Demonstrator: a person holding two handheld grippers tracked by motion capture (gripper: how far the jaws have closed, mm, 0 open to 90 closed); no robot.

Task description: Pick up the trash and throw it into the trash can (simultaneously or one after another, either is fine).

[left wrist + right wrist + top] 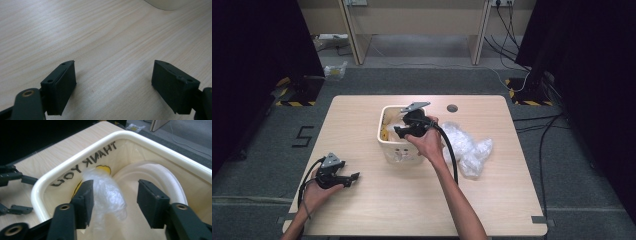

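Note:
A cream bin (388, 146) stands mid-table, with "THANK YOU" and a yellow face printed on its inner wall (82, 163). My right gripper (401, 131) hangs over its mouth, pointing down into it. In the right gripper view that gripper (115, 188) is open, and a crumpled piece of clear plastic (107, 192) lies between the jaws, against the left pad (87, 200). A white dish (160, 177) leans inside the bin. My left gripper (353, 177) rests low over the table's front left, open (113, 67) with nothing between its fingers.
A heap of clear plastic bags (468, 145) lies on the table just right of the bin. The bin's base (170, 3) shows ahead of the left gripper. A round hole (452, 108) sits near the table's far edge. Cables run across the floor on the right.

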